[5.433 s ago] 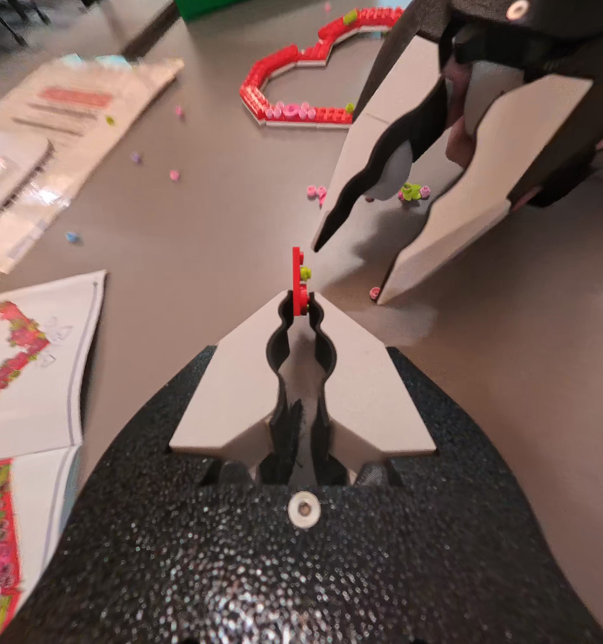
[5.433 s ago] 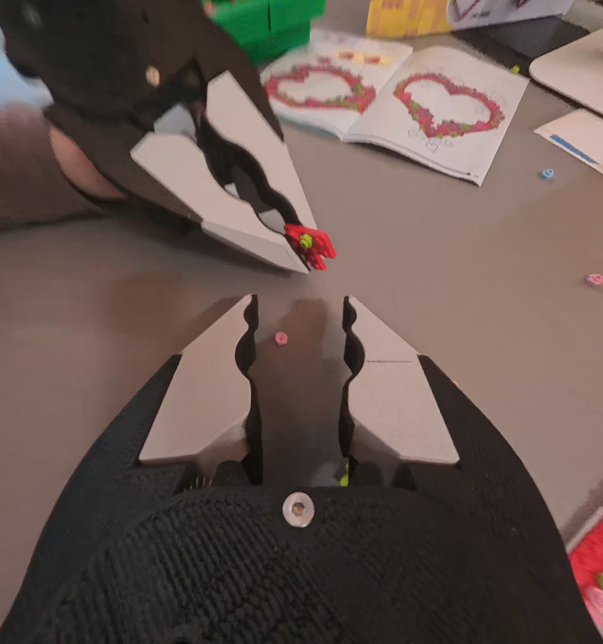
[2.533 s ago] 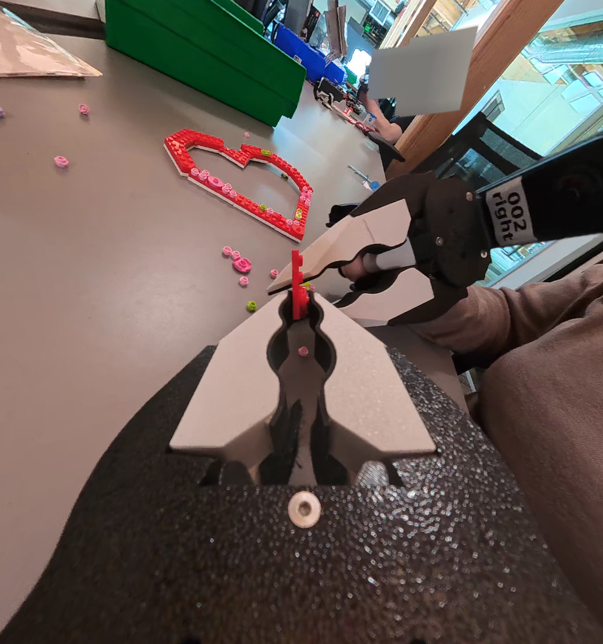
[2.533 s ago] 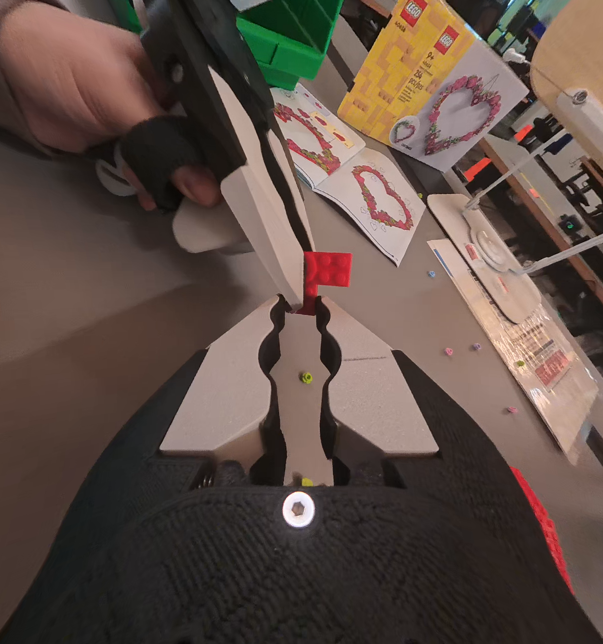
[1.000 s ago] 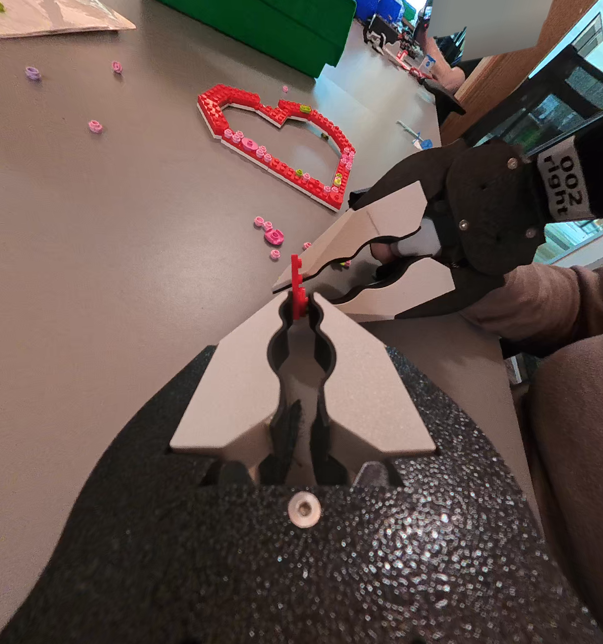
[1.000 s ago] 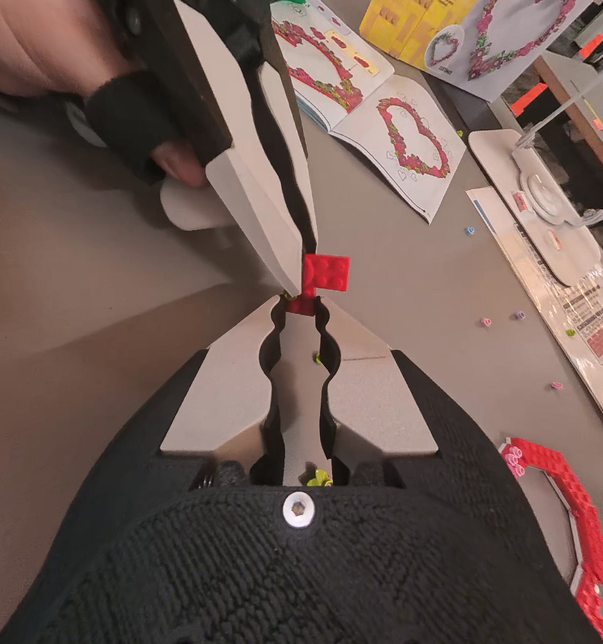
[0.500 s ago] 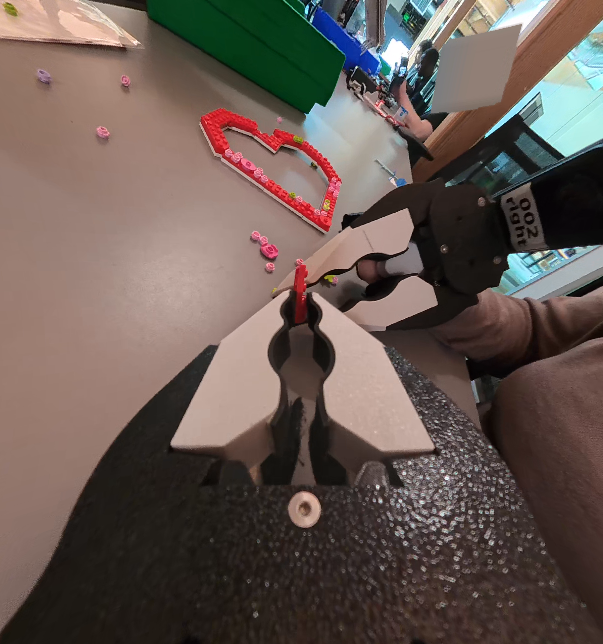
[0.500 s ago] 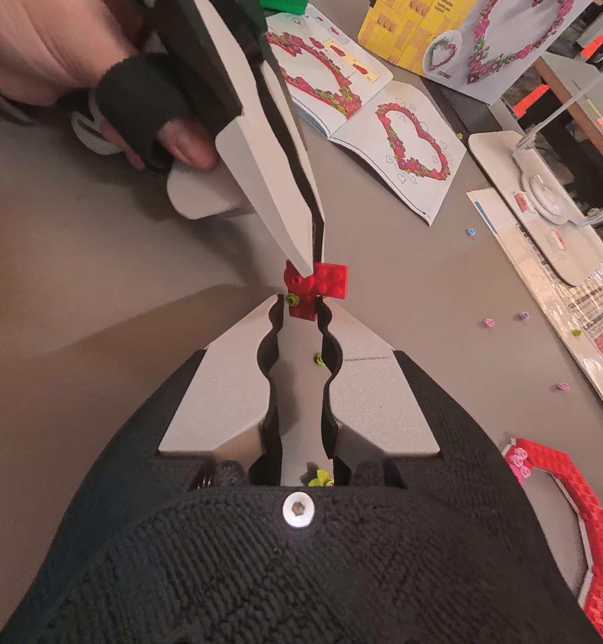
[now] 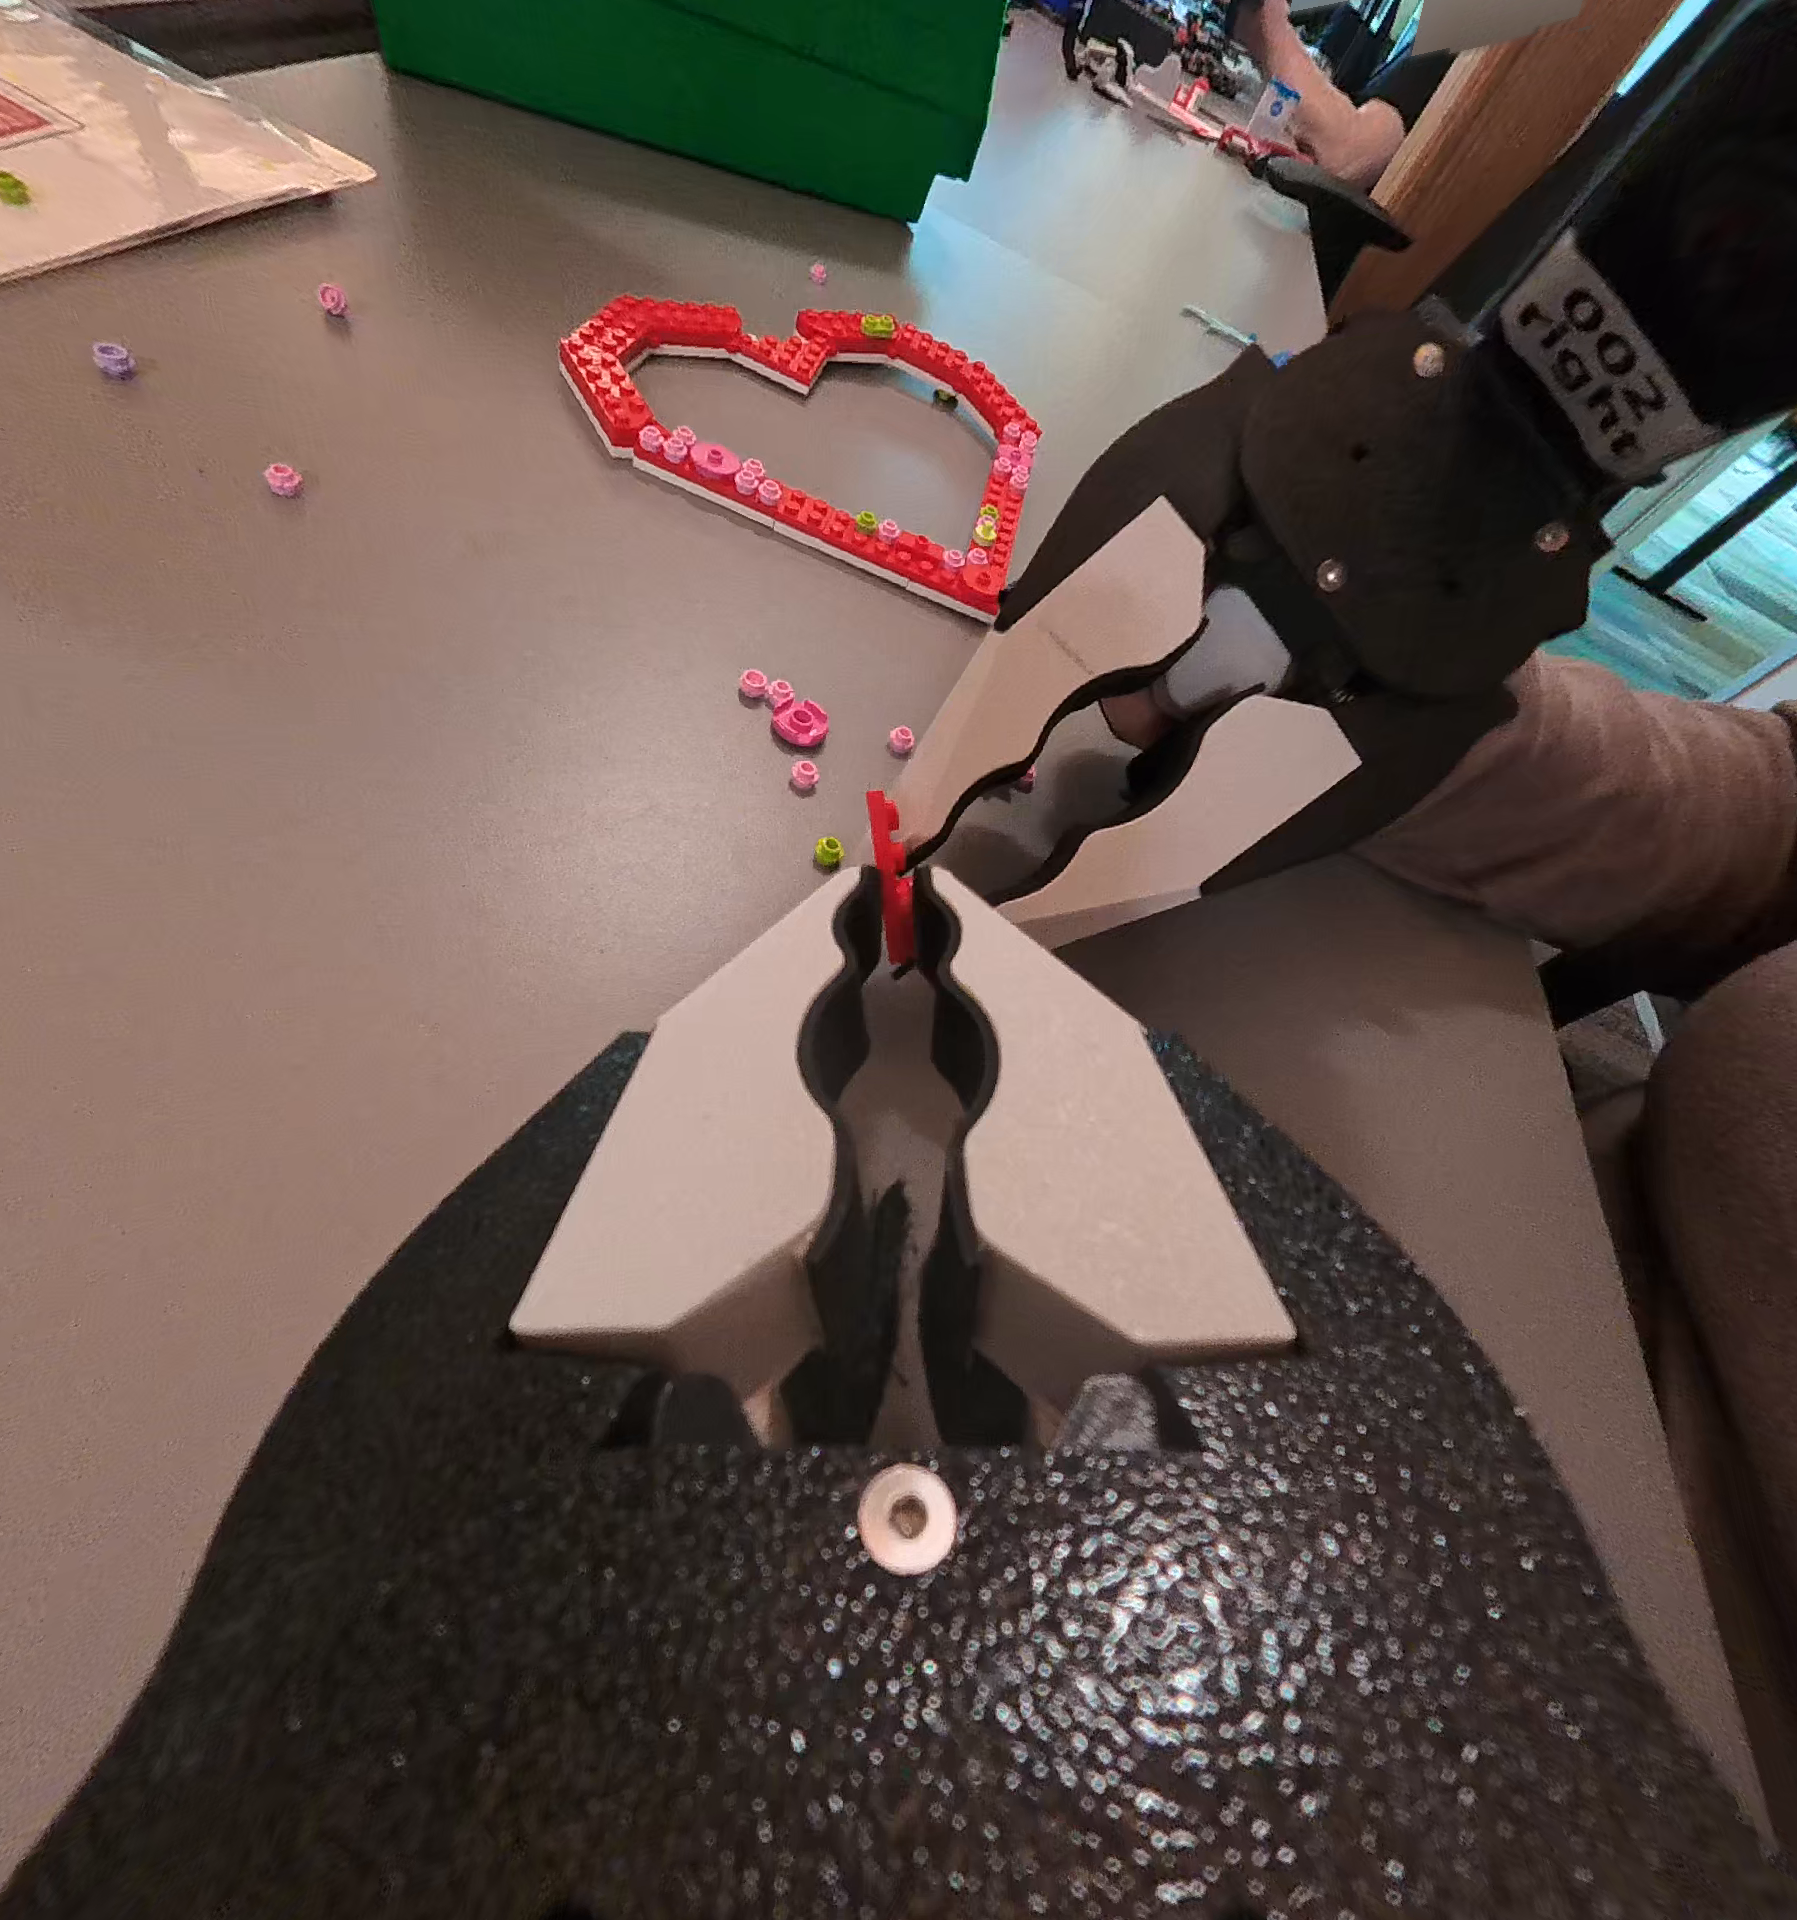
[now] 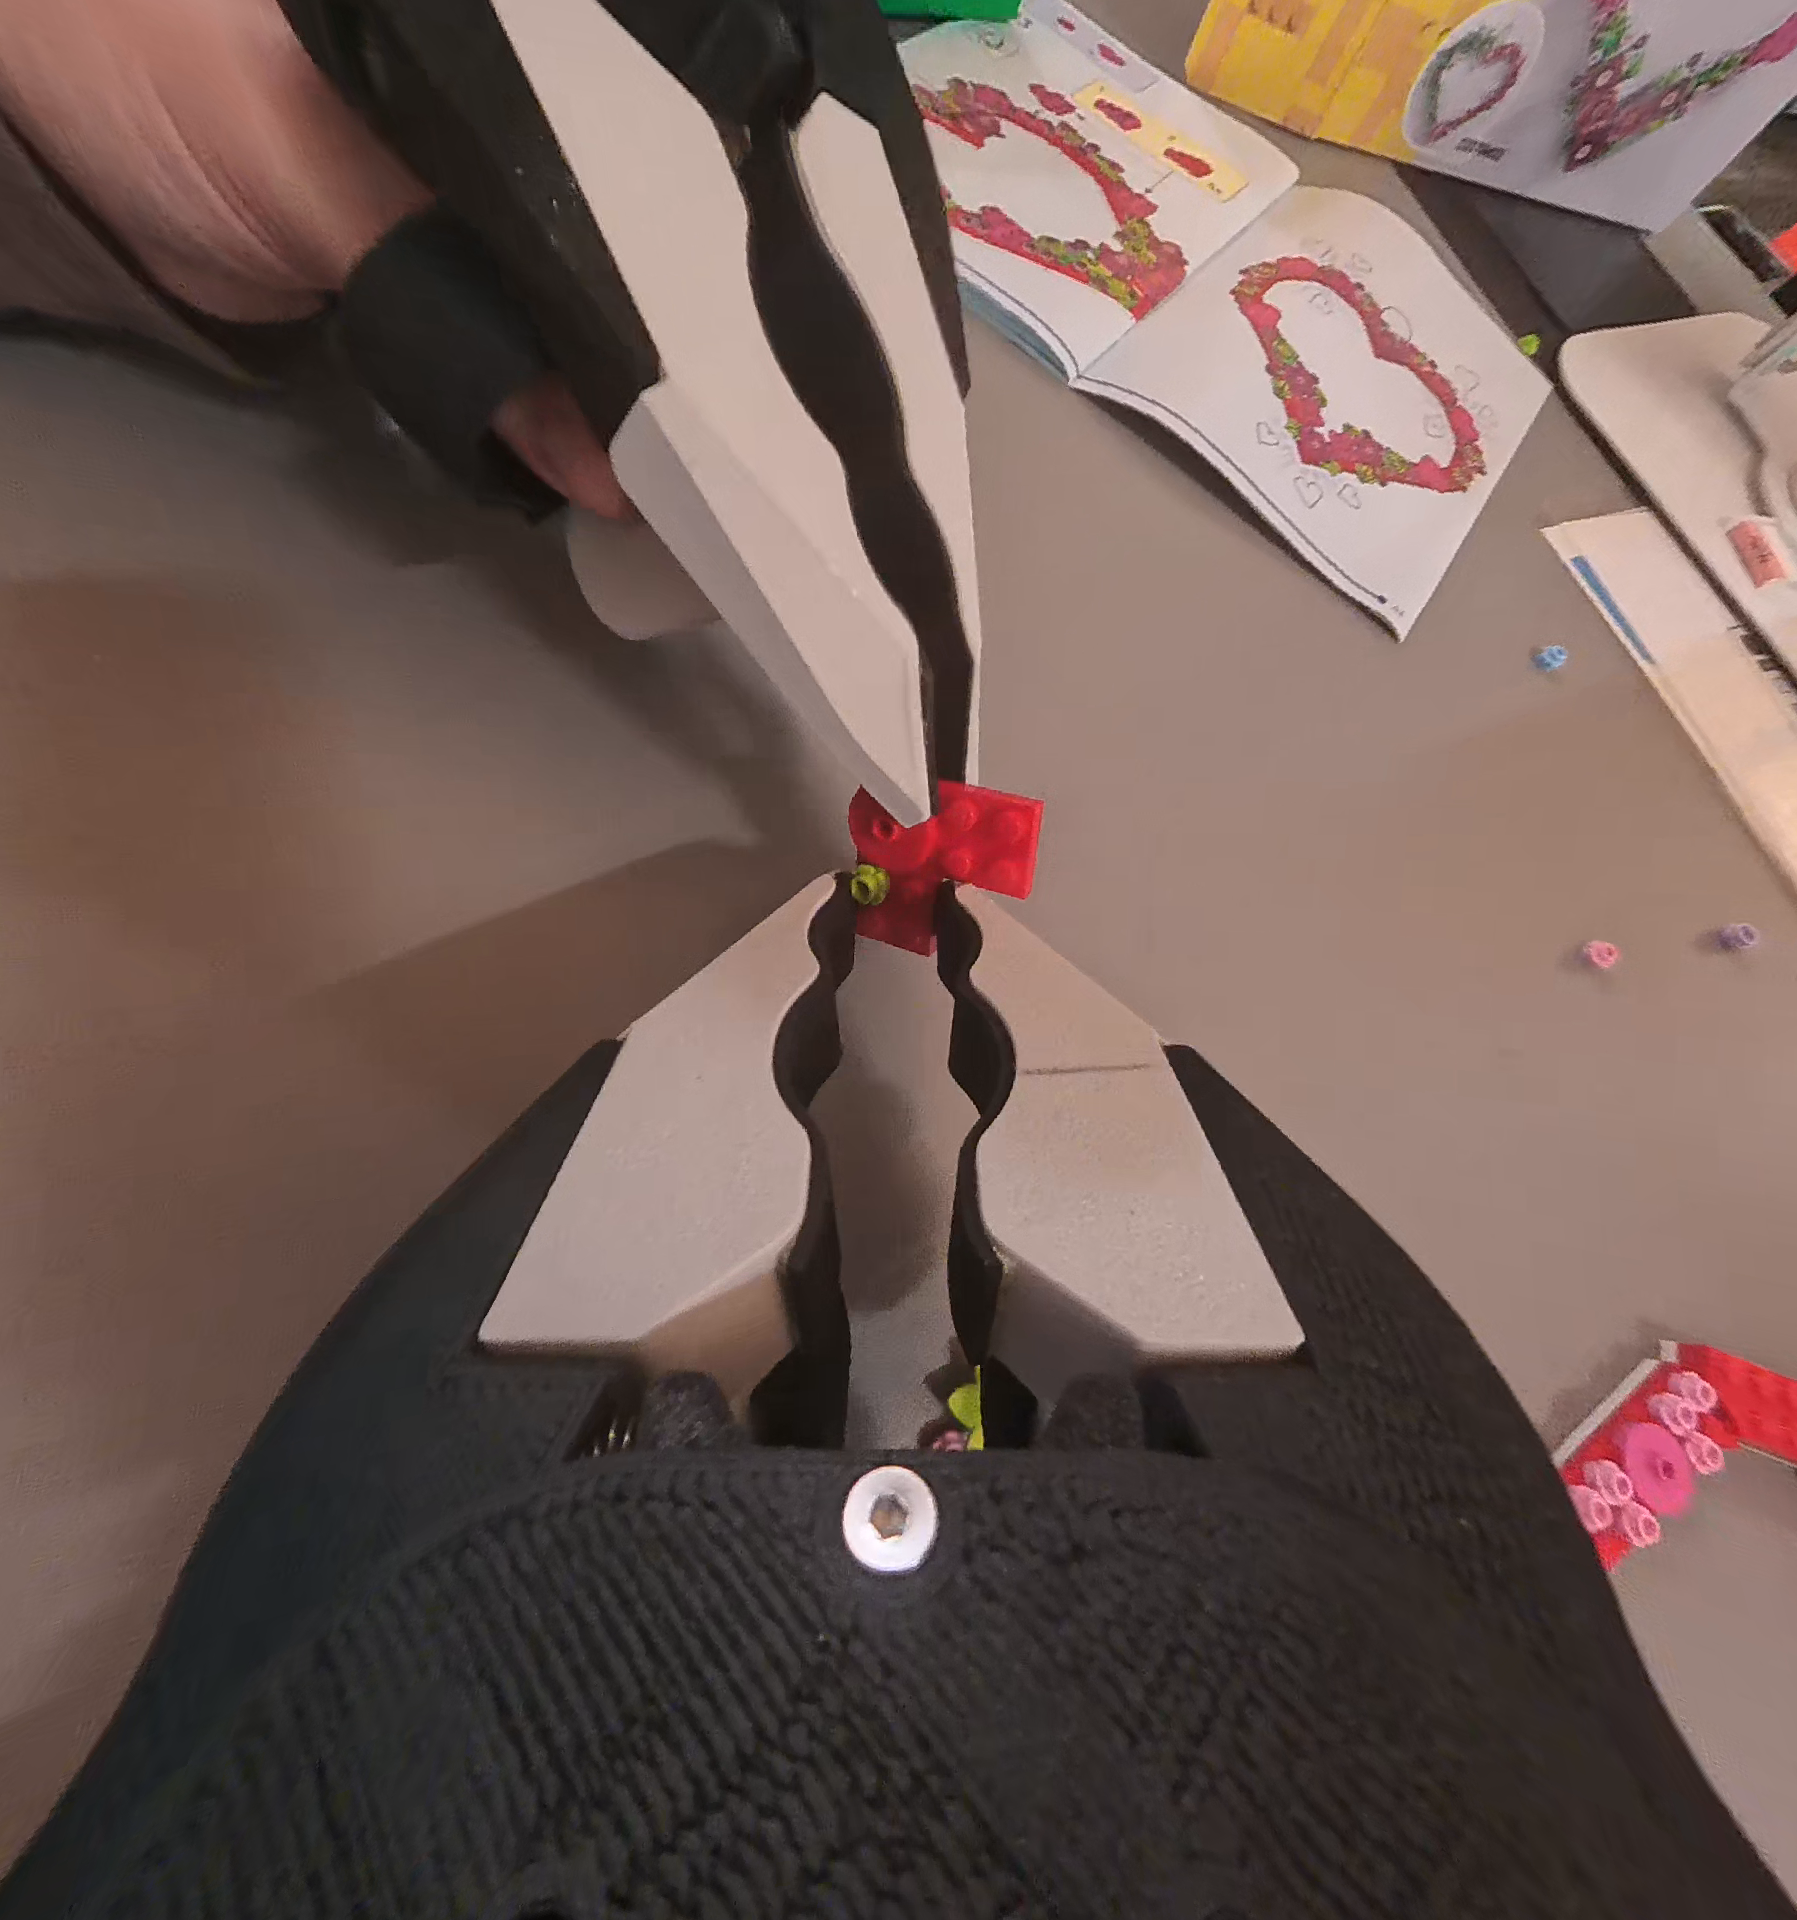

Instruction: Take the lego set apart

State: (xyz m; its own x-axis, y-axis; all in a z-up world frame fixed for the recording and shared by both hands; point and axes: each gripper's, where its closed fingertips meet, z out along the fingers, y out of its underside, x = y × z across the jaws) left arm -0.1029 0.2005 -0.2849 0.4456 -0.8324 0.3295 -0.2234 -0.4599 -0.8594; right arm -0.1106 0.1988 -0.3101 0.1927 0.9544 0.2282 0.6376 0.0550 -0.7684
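Both grippers meet over the grey table (image 9: 302,935) on one small red brick cluster (image 10: 941,868). Left gripper (image 9: 892,894) has its jaws clamped on the cluster, seen edge-on as a thin red plate standing between the tips. Right gripper (image 10: 896,914) has its jaws closed on the lower red plate of the same cluster; a tiny lime stud (image 10: 870,885) sits on the cluster beside its left fingertip. In the right wrist view the left gripper comes in from above, tips pinched on the cluster's top, a bare hand (image 10: 146,197) behind it. A lime bit lies deep in the right gripper's throat. Just beyond the tips, loose pink studs (image 9: 798,722) and one lime stud (image 9: 827,852) lie on the table. Farther out lies the red heart frame (image 9: 800,457), flat, with a few pink and lime studs on it. Beyond that, a green box (image 9: 686,83). Open instruction booklet (image 10: 1320,416) and yellow box (image 10: 1320,62) lie at the far side.
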